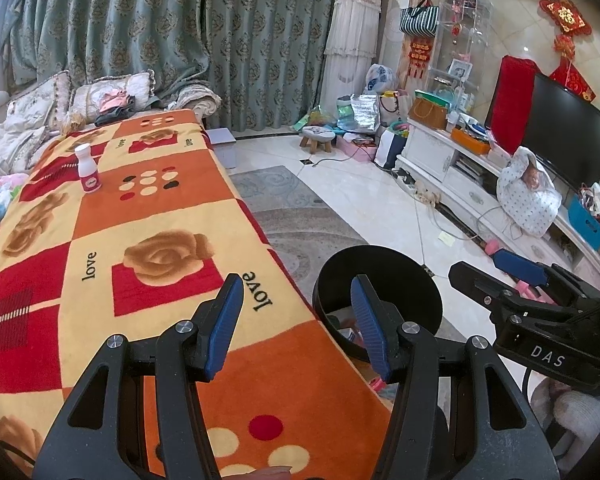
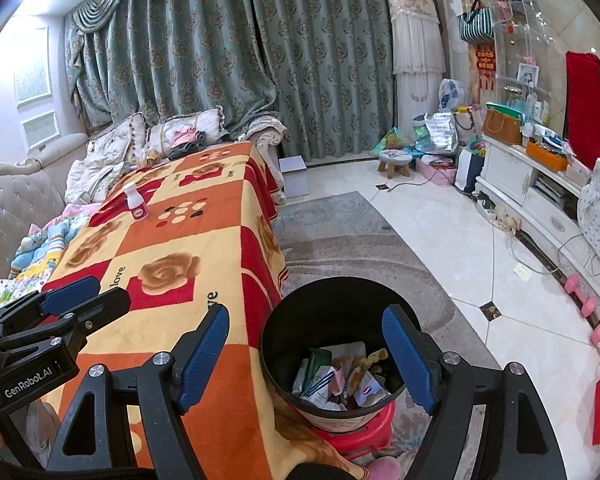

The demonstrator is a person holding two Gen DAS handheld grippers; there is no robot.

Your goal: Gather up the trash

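Blanket-covered table [image 2: 188, 240] nearly cleared: both grippers, left [image 1: 296, 324] and right [image 2: 306, 356], gape empty by our bin [image 2: 284, 344]; next, the far bottle [image 2: 137, 201].

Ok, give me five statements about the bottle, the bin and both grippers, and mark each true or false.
1. The white bottle stands upright on the patterned blanket. True.
2. The black trash bin is empty. False: wrappers and packets lie in it.
3. The left gripper holds the bottle. False: its jaws are open with nothing between them.
4. The right gripper is open, over the bin. True.
5. The bin stands on the blanket. False: it rests on a red stool beside it.
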